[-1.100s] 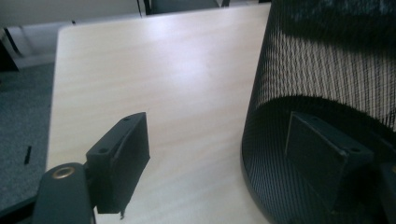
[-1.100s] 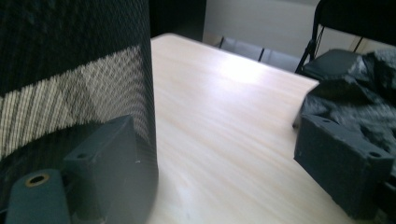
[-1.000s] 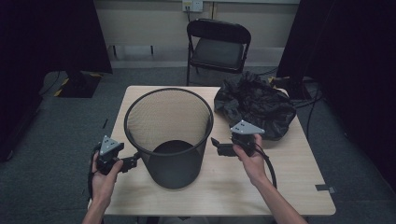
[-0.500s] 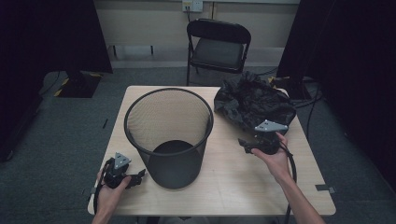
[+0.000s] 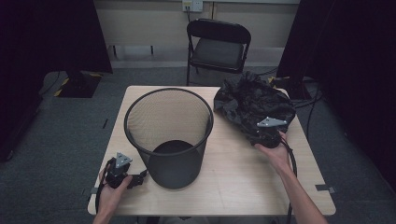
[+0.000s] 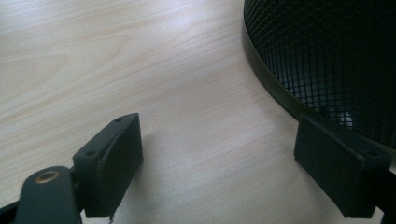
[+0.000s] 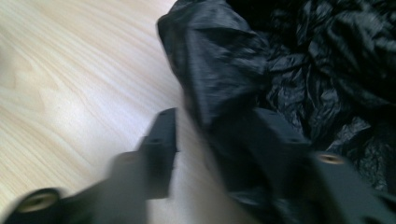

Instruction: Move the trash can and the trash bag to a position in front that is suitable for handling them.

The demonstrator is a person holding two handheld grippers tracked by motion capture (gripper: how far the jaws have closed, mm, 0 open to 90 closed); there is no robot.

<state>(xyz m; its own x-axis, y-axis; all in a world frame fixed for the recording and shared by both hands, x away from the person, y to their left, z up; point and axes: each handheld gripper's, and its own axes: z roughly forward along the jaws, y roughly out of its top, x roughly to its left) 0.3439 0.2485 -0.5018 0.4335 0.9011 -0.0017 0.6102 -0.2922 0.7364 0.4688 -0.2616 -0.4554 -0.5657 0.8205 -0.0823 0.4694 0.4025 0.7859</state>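
Right tongs closing round a fold of crumpled black plastic bag, prob. to line black mesh bin; left tongs spread, empty, beside bin.

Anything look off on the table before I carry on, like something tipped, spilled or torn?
Nothing stands out. The mesh bin stands upright mid-table, unlined. The black bag lies crumpled in a heap at the far right corner, with no tear visible. The right gripper has just been closing around a fold of it.

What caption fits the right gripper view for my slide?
Right gripper closing around a fold of the crumpled black bag on the wooden table.
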